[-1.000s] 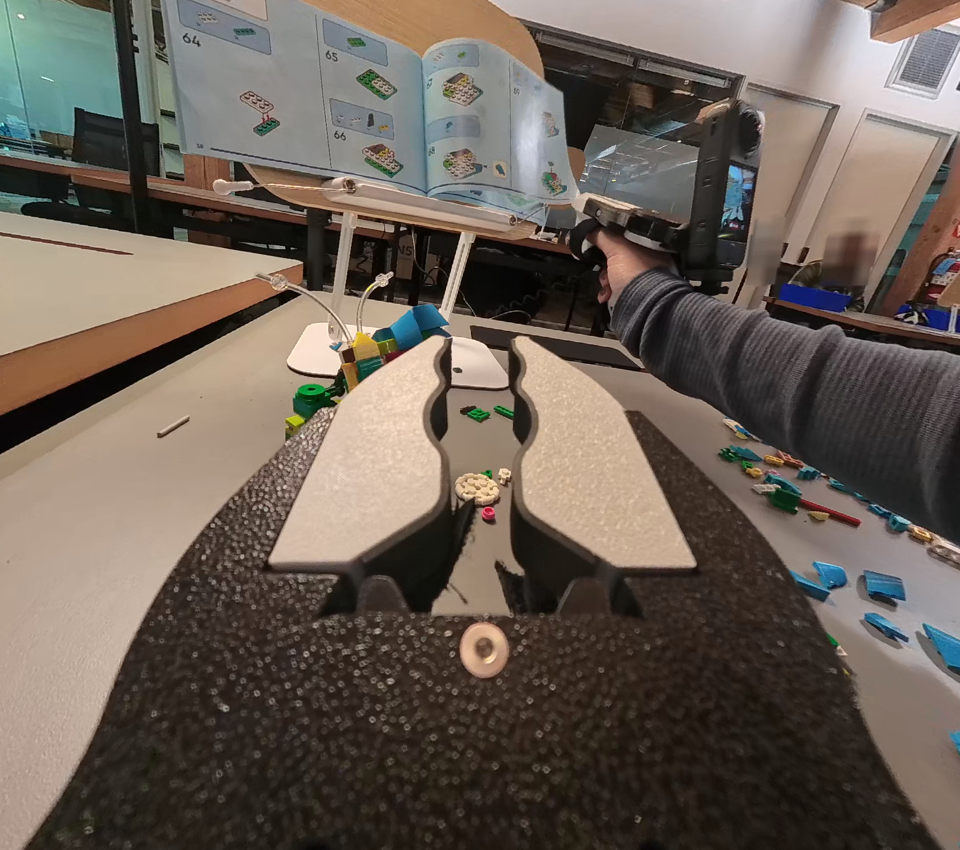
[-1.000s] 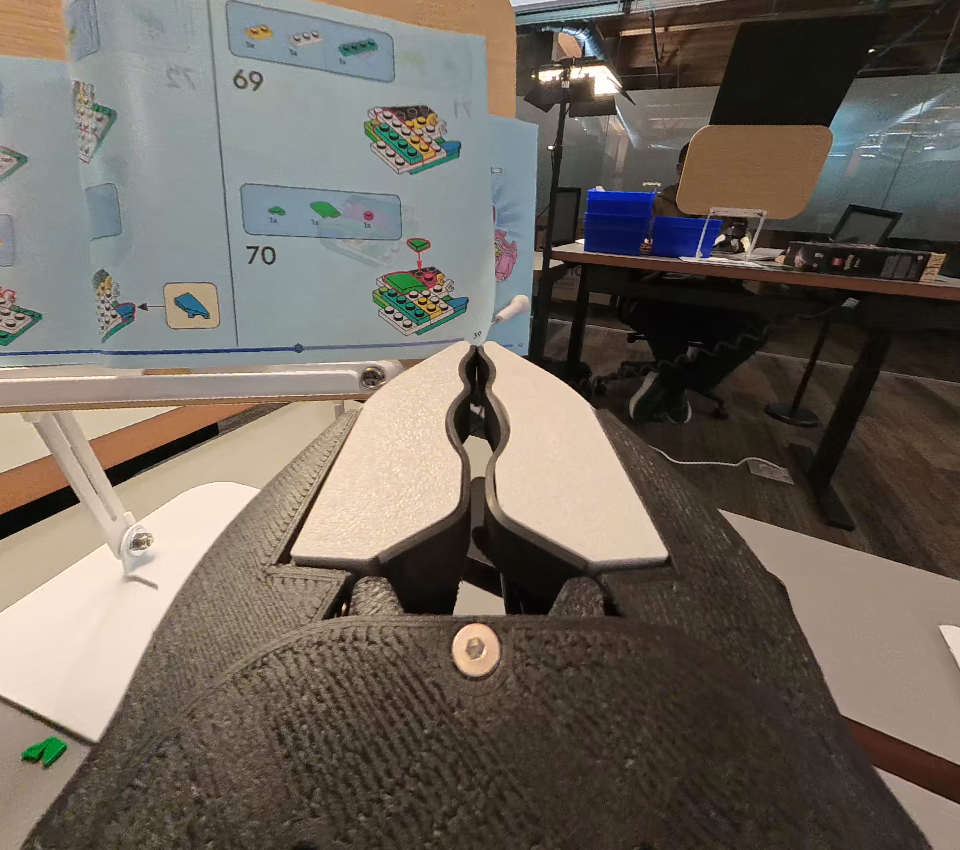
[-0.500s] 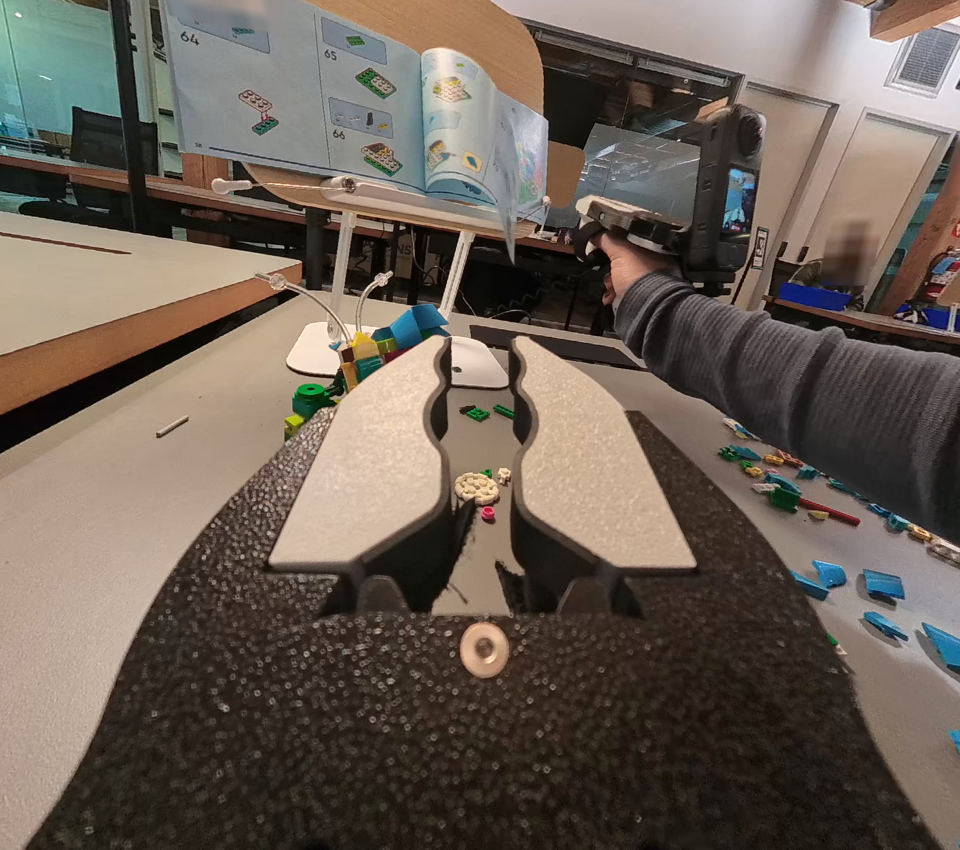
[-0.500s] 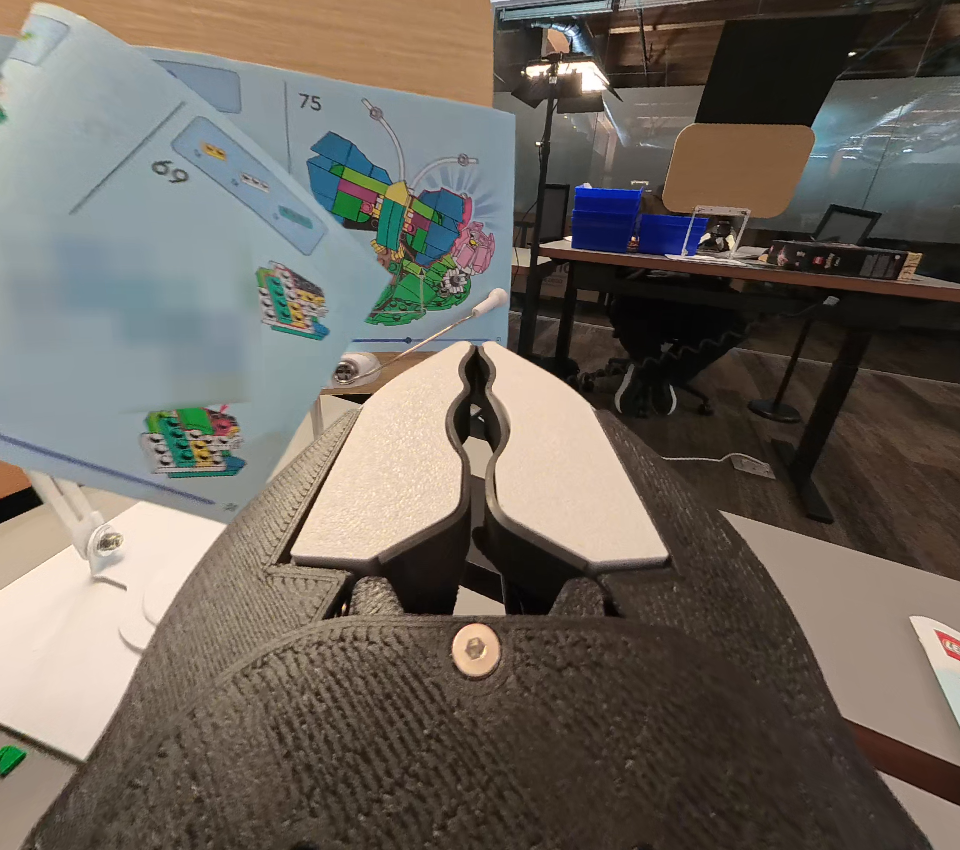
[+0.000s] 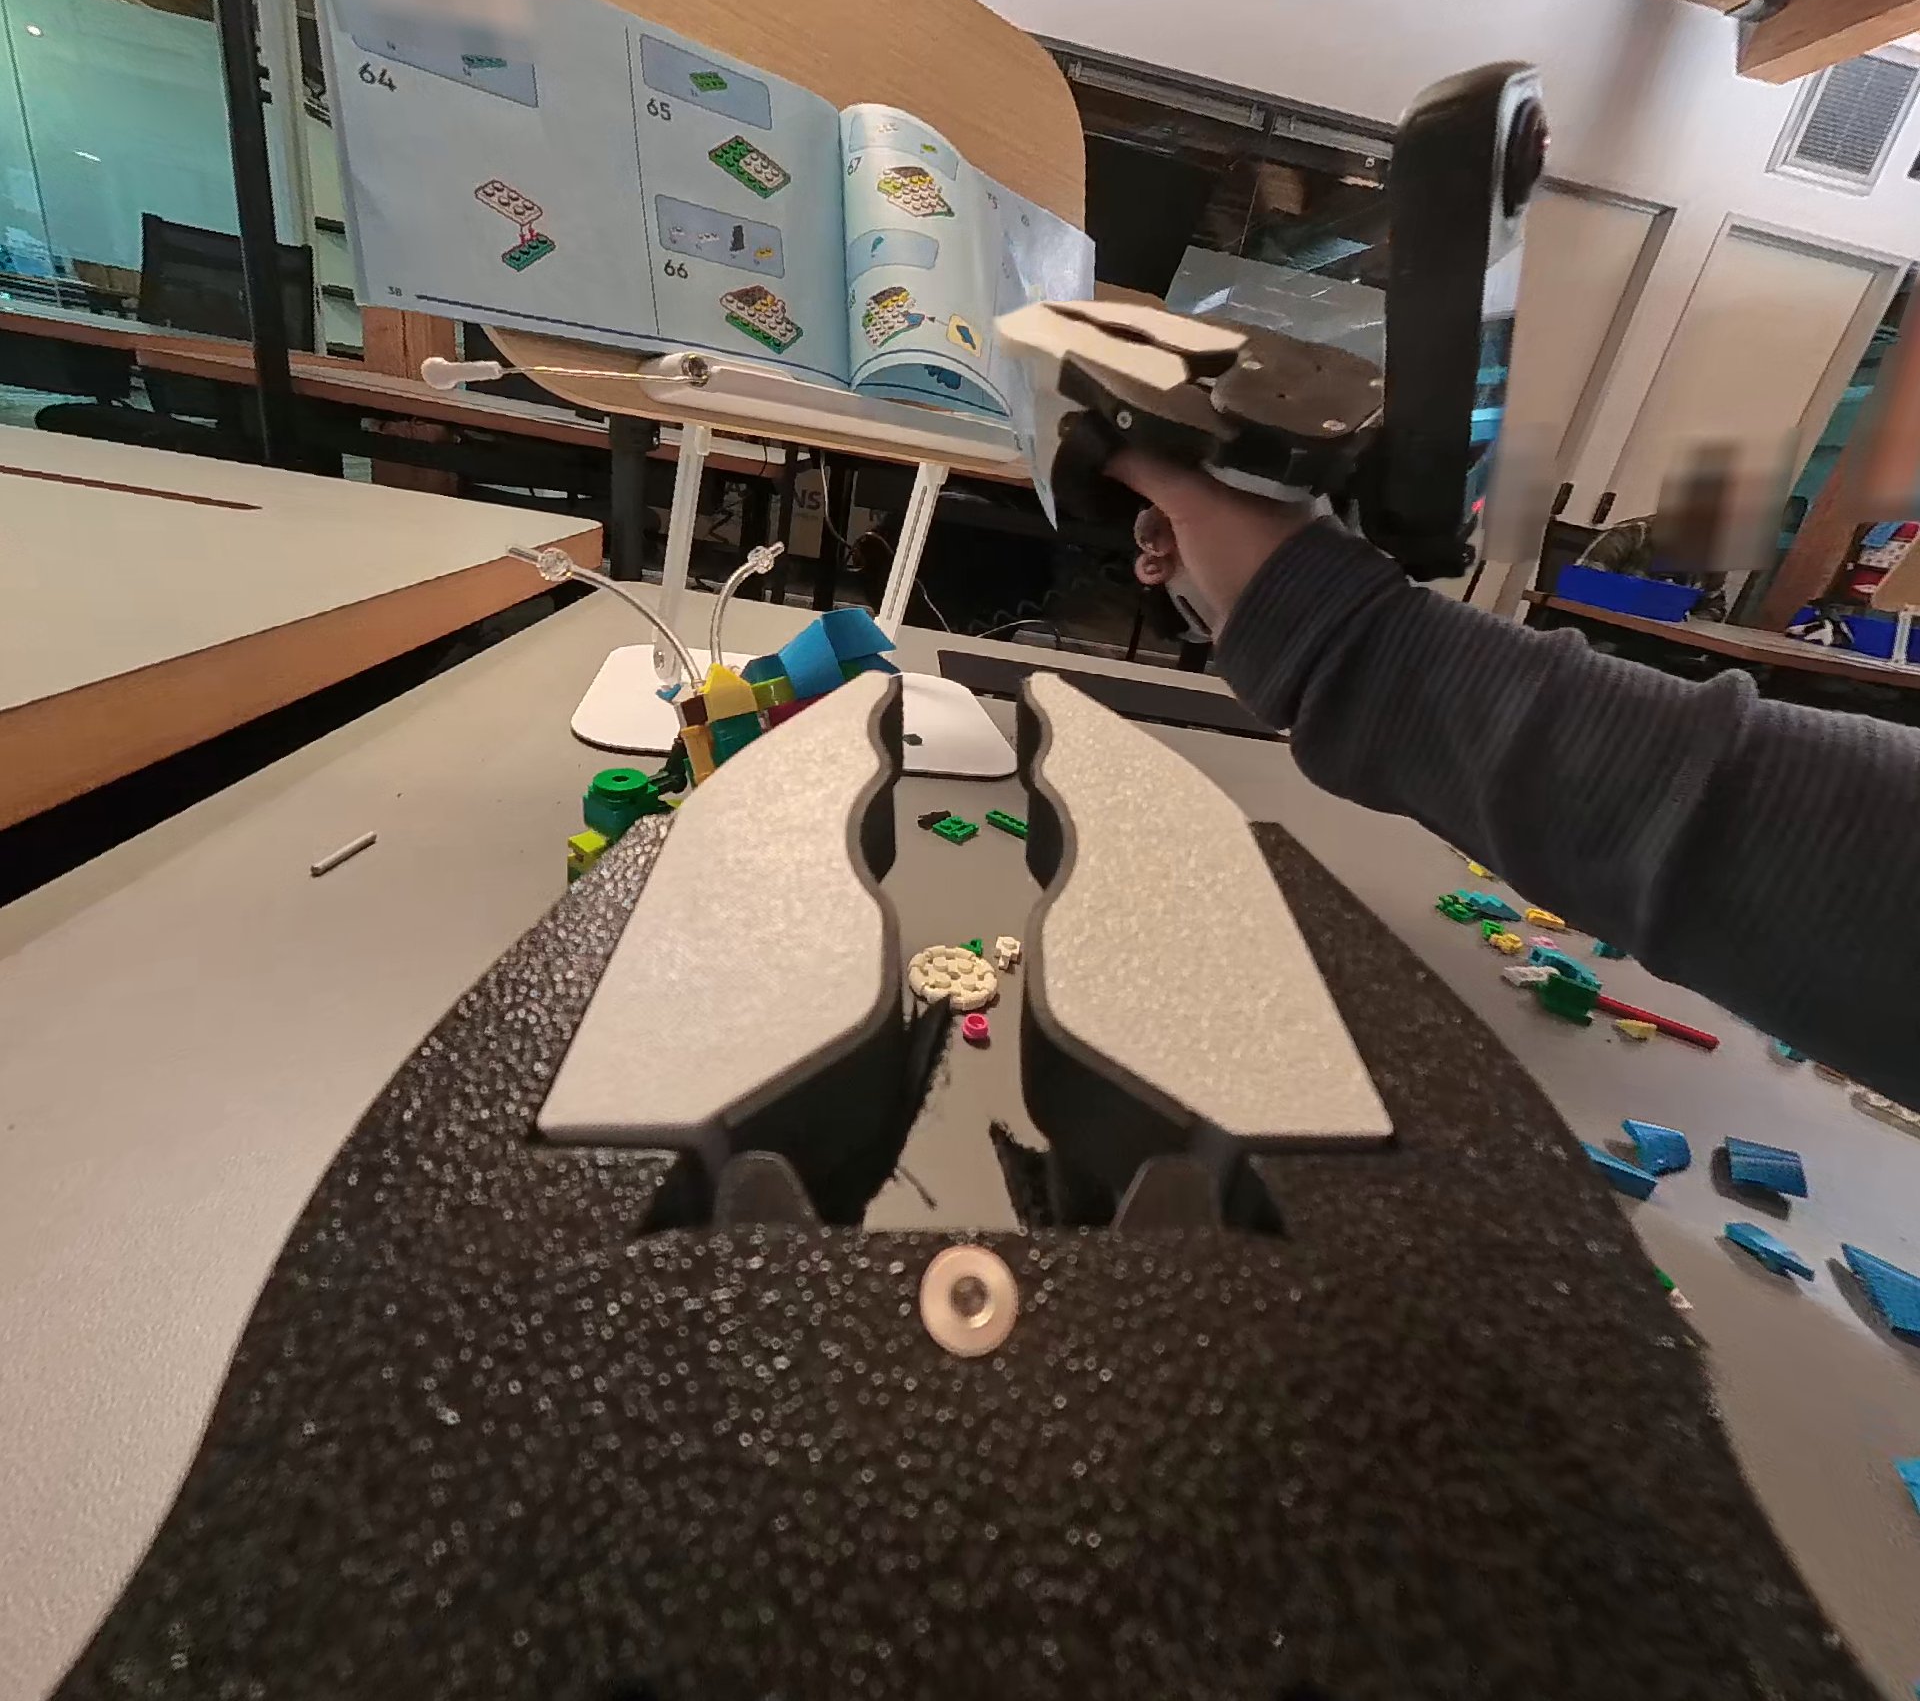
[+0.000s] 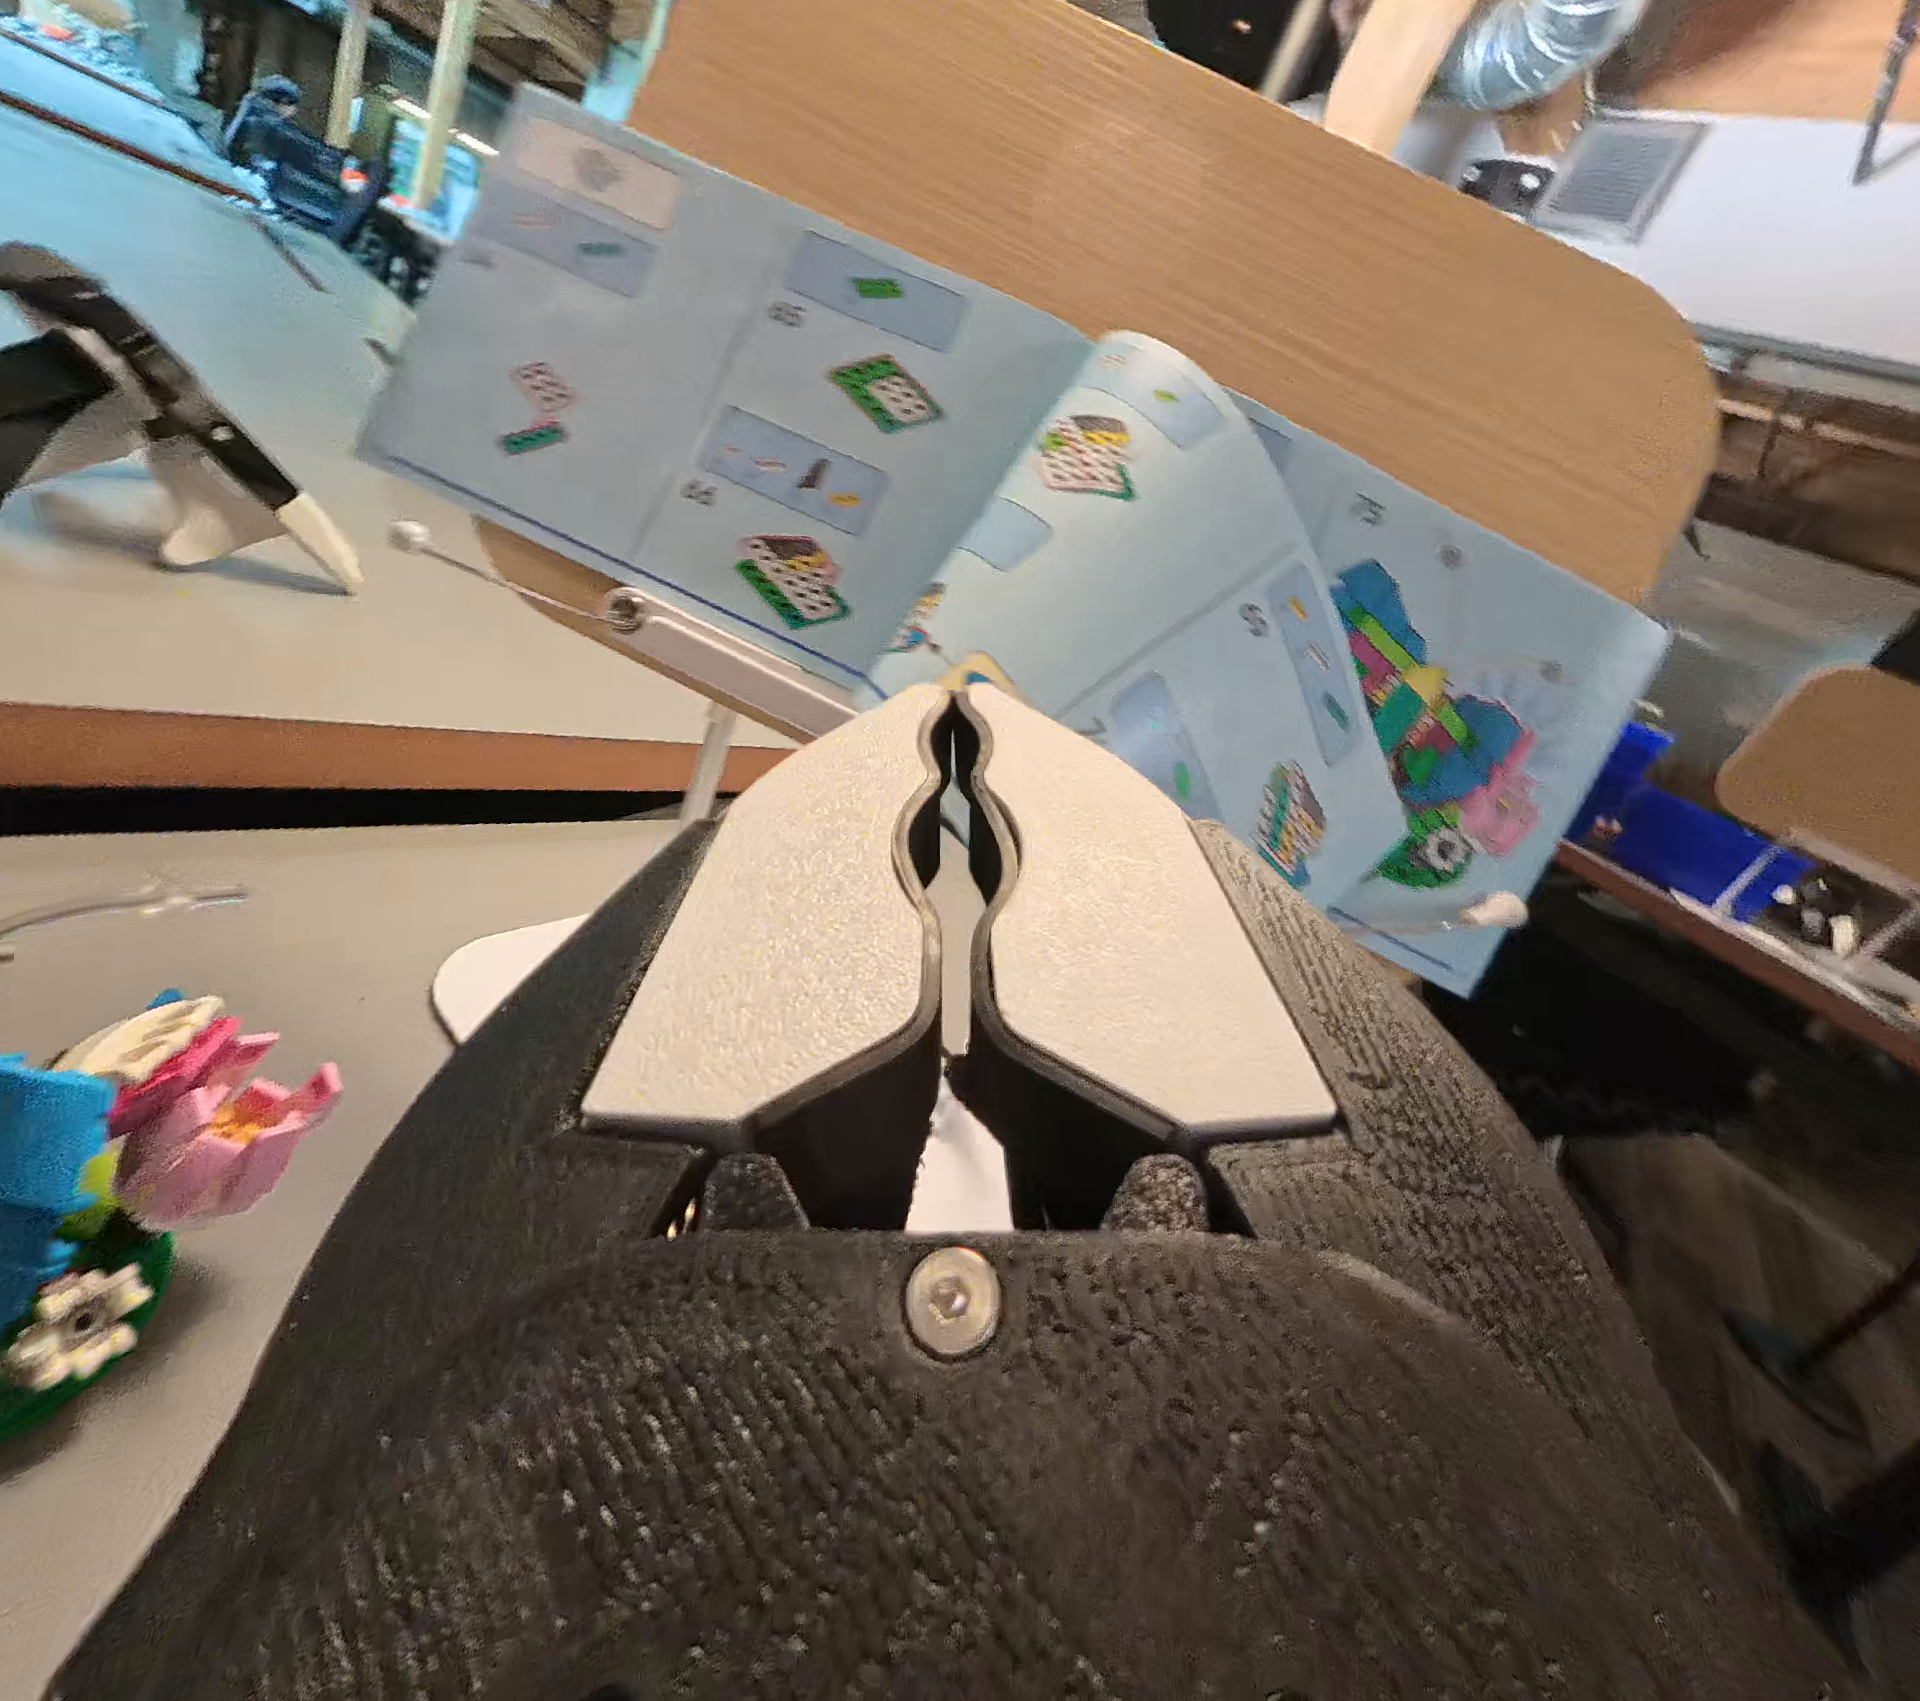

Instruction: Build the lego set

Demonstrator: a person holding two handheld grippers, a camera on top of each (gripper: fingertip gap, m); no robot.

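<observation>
Grey table [image 5: 208,976] strewn with loose lego pieces [image 5: 1558,986]; partly built lego model [image 5: 748,706] near white stand base. Left gripper [image 5: 956,726] low over table, spread apart, empty. Right gripper [image 6: 953,695] raised, clenched on a page of instruction booklet [image 6: 727,404].

Bare grey tabletop [image 5: 208,1080] lies open to the left, crossed only by a small grey pin [image 5: 343,853]. Ahead, the lego model [image 5: 748,716] and the book stand [image 5: 790,404] block the way. To the right, scattered bricks [image 5: 1558,976] and a sleeved arm [image 5: 1558,799] crowd the passage.
</observation>
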